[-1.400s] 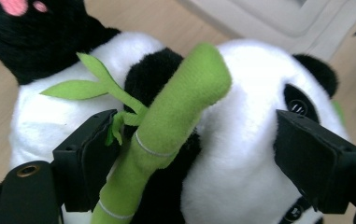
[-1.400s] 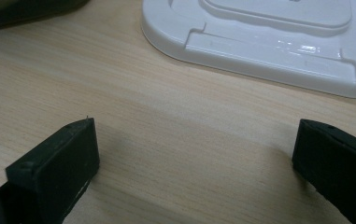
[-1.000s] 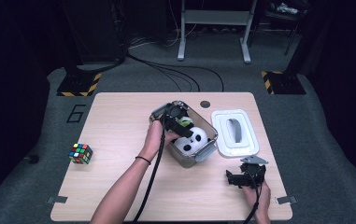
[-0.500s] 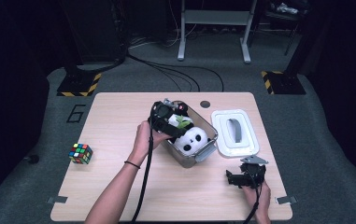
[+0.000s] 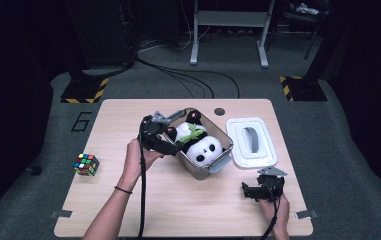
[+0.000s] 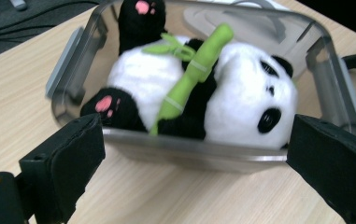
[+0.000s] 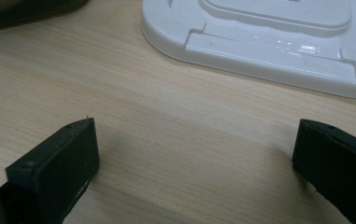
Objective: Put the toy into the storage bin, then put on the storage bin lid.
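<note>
left tongs [image 5: 170, 145]: wide, just opening, empty | panda [image 6: 222, 93]: in box [image 6: 325, 60]

- I see a colourful puzzle cube [image 5: 86, 164] alone near the left edge of the bench [image 5: 128, 115], well apart from everything else.
- A handwritten "6" [image 5: 81, 121] marks the bench's far left corner.
- A small dark round spot [image 5: 220, 111], maybe a cable hole, sits near the far edge.
- On the floor behind, I make out two black-and-yellow striped blocks [image 5: 84, 90] and loose black cables [image 5: 188, 80].
</note>
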